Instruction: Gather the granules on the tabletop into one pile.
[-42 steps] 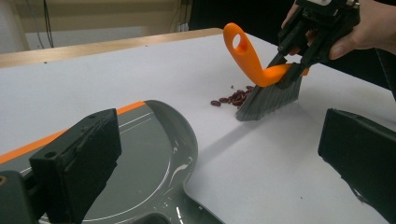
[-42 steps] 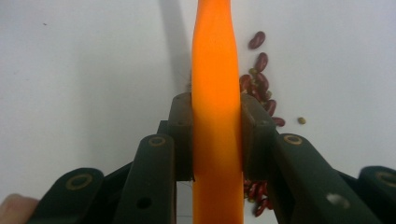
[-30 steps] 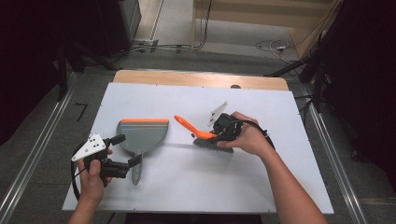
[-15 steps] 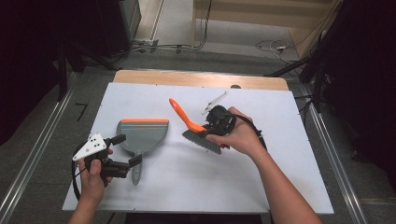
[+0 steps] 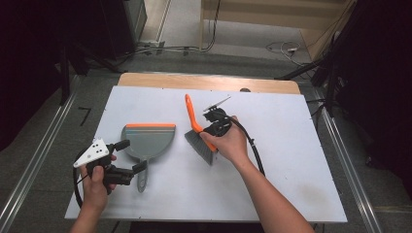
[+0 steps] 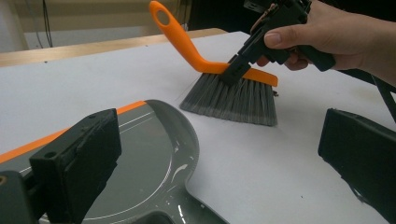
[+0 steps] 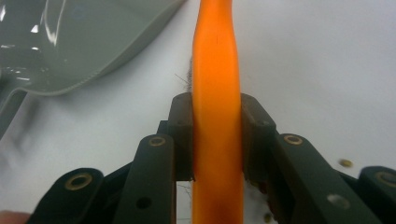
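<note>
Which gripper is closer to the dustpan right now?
Left. The left gripper straddles the dustpan handle, jaws open; the right gripper is apart, clamped on the brush.

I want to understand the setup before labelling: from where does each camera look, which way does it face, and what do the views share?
High view: above the person's side of the table, facing forward and down; both forearms, left tool, right tool.
Left gripper view: on the left tool, looking over the dustpan at the brush; own open jaws, the other hand.
Right gripper view: on the right tool, along the brush handle; own jaws clamping it.
Shared: brush and dustpan appear in all three.
</note>
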